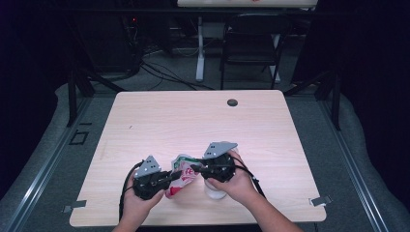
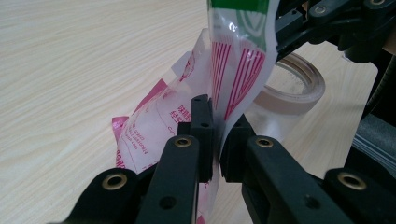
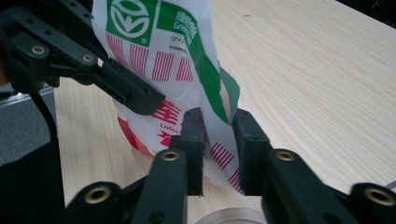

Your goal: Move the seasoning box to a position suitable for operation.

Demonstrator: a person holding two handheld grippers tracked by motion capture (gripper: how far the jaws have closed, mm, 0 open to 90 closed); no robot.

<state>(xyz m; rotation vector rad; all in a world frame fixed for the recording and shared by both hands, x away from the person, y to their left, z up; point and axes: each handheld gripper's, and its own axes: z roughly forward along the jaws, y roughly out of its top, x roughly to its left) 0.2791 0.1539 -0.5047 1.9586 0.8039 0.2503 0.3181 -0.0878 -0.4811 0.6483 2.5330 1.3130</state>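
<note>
A crumpled plastic bag (image 1: 180,186), white with red stripes and a green top, is held up between both grippers just above the near part of the table. My left gripper (image 2: 217,116) is shut on the bag's (image 2: 154,126) lower part, the film pinched tight between its pads. My right gripper (image 3: 218,126) has its jaws closed on a fold of the bag (image 3: 159,51) near the green top. In the high view the left gripper (image 1: 176,175) and right gripper (image 1: 193,168) point at each other. A clear open jar (image 2: 299,88) stands under the right hand.
The light wooden table (image 1: 193,121) has a round cable hole (image 1: 232,102) at its far edge. A black chair (image 1: 251,43) and a desk leg stand beyond it. The jar (image 1: 214,192) sits close to the front edge.
</note>
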